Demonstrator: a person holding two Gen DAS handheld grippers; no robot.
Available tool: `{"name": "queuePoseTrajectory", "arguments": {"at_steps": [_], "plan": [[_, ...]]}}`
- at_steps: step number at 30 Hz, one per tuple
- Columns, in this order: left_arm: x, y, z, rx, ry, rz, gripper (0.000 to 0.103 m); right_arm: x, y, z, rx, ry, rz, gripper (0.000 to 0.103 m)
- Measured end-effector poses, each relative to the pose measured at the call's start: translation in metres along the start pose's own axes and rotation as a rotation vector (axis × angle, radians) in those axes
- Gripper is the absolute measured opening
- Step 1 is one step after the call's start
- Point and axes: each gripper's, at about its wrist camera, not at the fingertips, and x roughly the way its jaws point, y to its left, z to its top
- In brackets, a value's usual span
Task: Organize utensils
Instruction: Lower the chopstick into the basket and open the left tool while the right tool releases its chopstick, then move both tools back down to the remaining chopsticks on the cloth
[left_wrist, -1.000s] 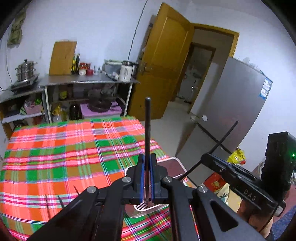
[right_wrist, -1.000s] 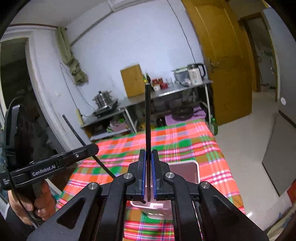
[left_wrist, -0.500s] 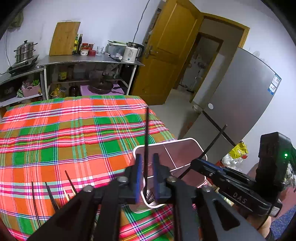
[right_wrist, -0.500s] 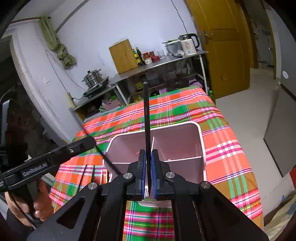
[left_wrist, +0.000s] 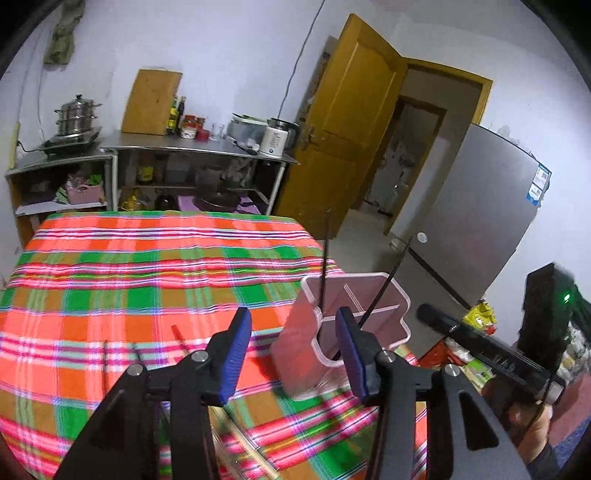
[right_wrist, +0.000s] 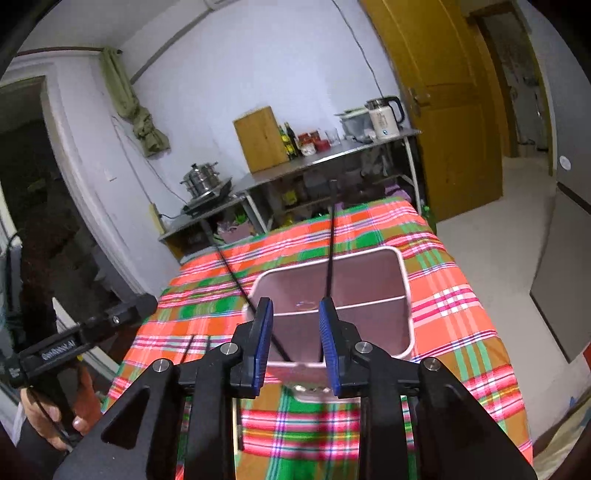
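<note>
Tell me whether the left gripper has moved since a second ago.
Yes. The left gripper has shifted left of the pink holder, leaving its black utensil standing inside; its jaws have just been opening.

Two utensils (right_wrist: 330, 243) are stood in the holder (right_wrist: 404, 295) on the table (right_wrist: 461, 314); chopsticks (left_wrist: 181, 338) are laid left of it.

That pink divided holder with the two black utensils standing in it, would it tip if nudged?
Possibly. The pink holder looks like thin, light plastic, taller than its base. The two black utensils lean well above its rim, raising the weight. The plaid tablecloth beneath may grip rather than let it slide.
</note>
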Motion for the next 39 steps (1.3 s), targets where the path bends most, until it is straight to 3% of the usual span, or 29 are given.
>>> {"name": "queuePoseTrajectory", "arguments": {"at_steps": [7, 18, 22, 26, 33, 39], "plan": [[-0.030, 0.029, -0.039, -0.027, -0.038, 0.089, 0.049, -0.005, 0.034, -0.030, -0.063, 0.018, 0.039, 0.026], [-0.036, 0.074, -0.094, -0.086, 0.019, 0.198, 0.045, 0.027, 0.067, -0.075, -0.136, 0.132, 0.090, 0.026], [-0.033, 0.092, -0.104, -0.104, 0.044, 0.234, 0.037, 0.043, 0.074, -0.085, -0.171, 0.171, 0.092, 0.025], [-0.022, 0.110, -0.111, -0.119, 0.078, 0.281, 0.034, 0.064, 0.081, -0.093, -0.213, 0.219, 0.076, 0.018], [0.008, 0.143, -0.118, -0.145, 0.154, 0.335, 0.033, 0.110, 0.092, -0.107, -0.275, 0.306, 0.042, 0.012], [0.025, 0.159, -0.114, -0.160, 0.178, 0.337, 0.033, 0.153, 0.097, -0.112, -0.309, 0.371, 0.025, 0.010]]}}
